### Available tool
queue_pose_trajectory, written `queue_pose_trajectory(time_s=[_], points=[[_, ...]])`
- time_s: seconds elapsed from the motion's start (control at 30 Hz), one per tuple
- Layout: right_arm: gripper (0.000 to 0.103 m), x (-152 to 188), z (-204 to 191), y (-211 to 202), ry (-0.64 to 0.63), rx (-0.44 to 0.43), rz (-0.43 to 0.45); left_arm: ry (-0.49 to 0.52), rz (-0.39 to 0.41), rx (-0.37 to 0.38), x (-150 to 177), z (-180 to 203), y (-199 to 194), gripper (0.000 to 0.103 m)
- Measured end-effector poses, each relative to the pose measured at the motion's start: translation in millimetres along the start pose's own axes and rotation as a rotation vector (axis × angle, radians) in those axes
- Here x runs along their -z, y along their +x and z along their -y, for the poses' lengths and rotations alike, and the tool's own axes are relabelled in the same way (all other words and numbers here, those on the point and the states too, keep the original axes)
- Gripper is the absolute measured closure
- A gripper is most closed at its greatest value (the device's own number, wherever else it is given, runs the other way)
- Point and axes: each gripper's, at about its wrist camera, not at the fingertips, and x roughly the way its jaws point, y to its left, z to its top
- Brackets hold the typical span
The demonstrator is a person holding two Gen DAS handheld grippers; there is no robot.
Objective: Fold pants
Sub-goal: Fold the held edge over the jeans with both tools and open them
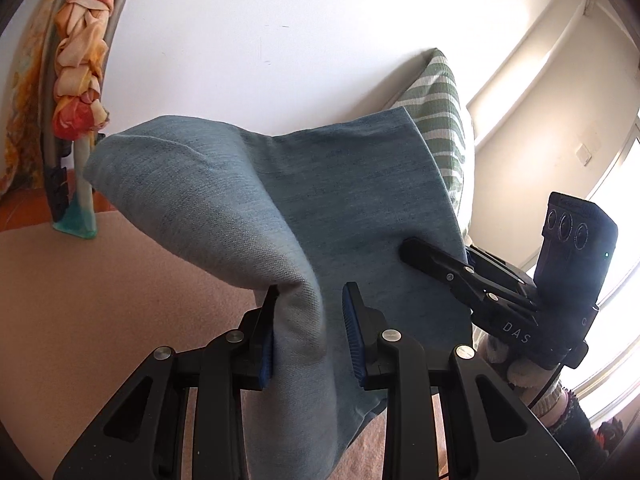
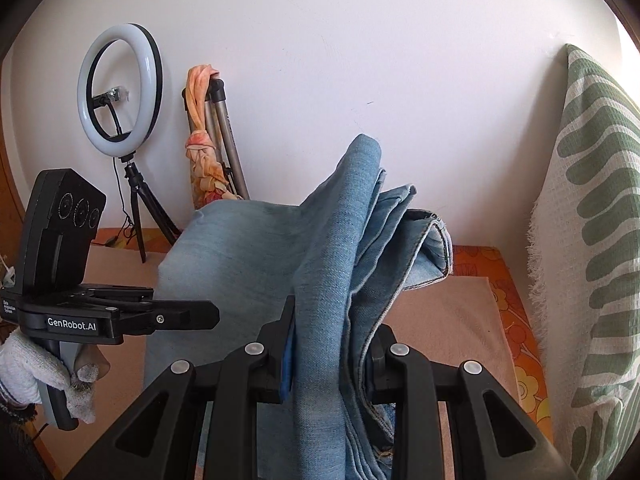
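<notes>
Soft, woven, bunched light-blue denim pants [image 2: 320, 264]

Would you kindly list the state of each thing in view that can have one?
Jeans: lifted off the bed, draped between both grippers.
Left gripper: shut on a fold of the jeans.
Right gripper: shut on bunched layers of the jeans.
Ring light: switched on, upright on its tripod.
Striped cushion: standing against the wall.

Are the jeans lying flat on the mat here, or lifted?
Lifted. The jeans hang bunched in layers between the left gripper and right gripper, each clamped on denim above the mat.
</notes>
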Motion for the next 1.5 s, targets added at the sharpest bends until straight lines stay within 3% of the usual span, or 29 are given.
queue_pose_trajectory(time_s=[0.37, 0.53, 0.63, 0.8, 0.9, 1.1, 1.17, 1.23, 1.5], points=[[0.078, -16, 30, 73, -0.007, 0.021, -0.026, 0.005, -0.02, -0.065, -32, -26, 58, 0.077], [0.078, -13, 43, 99, -0.017, 0.034, -0.056, 0.012, -0.037, -0.134, -32, -38, 74, 0.077], [0.076, -12, 55, 114, -0.014, 0.079, -0.093, 0.031, -0.062, -0.233, -31, -45, 78, 0.076], [0.059, -8, 80, 125, 0.064, 0.214, -0.159, 0.031, -0.074, -0.329, -23, -58, 69, 0.075], [0.045, -4, 87, 116, 0.083, 0.256, -0.163, 0.034, -0.068, -0.339, -24, -59, 65, 0.073], [0.031, -8, 78, 90, 0.089, 0.272, -0.134, 0.069, -0.058, -0.327, -18, -48, 49, 0.071], [0.027, -9, 71, 82, 0.085, 0.278, -0.129, 0.094, -0.043, -0.323, -18, -35, 45, 0.067], [0.024, -10, 64, 71, 0.077, 0.276, -0.124, 0.121, -0.025, -0.321, -16, -23, 37, 0.049], [0.013, -22, 28, 8, 0.081, 0.279, -0.047, 0.18, 0.051, -0.299, -3, 16, -22, 0.042]])
